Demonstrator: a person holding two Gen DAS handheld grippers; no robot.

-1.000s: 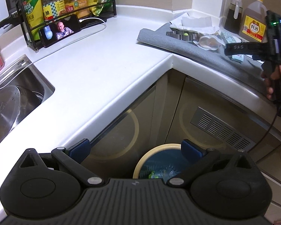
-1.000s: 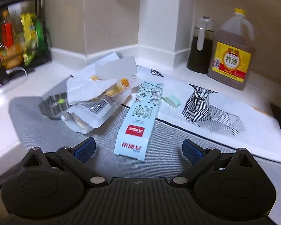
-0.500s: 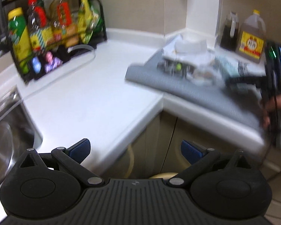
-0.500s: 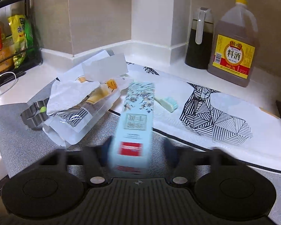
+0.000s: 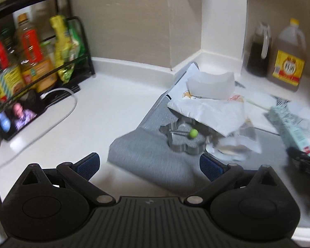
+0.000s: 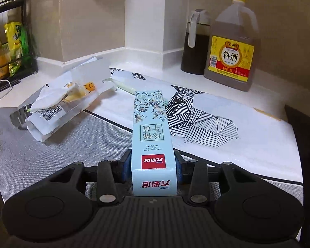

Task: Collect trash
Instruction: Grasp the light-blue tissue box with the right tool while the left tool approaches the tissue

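A long light-blue carton [image 6: 150, 128] with red labels sits between the pads of my right gripper [image 6: 153, 165]. The pads press on its sides near the end, though the jaws are easing open slightly. The carton's far end points out over the patterned mat. In the left wrist view the same carton [image 5: 289, 128] shows blurred at the right, with the right gripper [image 5: 305, 159] below it. A heap of white and clear wrappers [image 5: 208, 107] lies on the grey mat [image 5: 146, 150], partly over a metal ring mould [image 5: 184, 138] with a green knob. My left gripper [image 5: 148, 161] is open and empty, short of the heap.
A cooking-wine jug [image 6: 231, 47] and a dark sauce cruet [image 6: 196, 43] stand at the back right. A black rack of bottles [image 5: 31, 62], a phone [image 5: 16, 115] and a white cable [image 5: 57, 111] fill the left. A pale green stick [image 6: 124, 86] lies on the patterned mat [image 6: 217, 119].
My right gripper has shut on the blue carton and raised its near end. My left gripper has swung up from the bin below the counter towards the wrapper heap.
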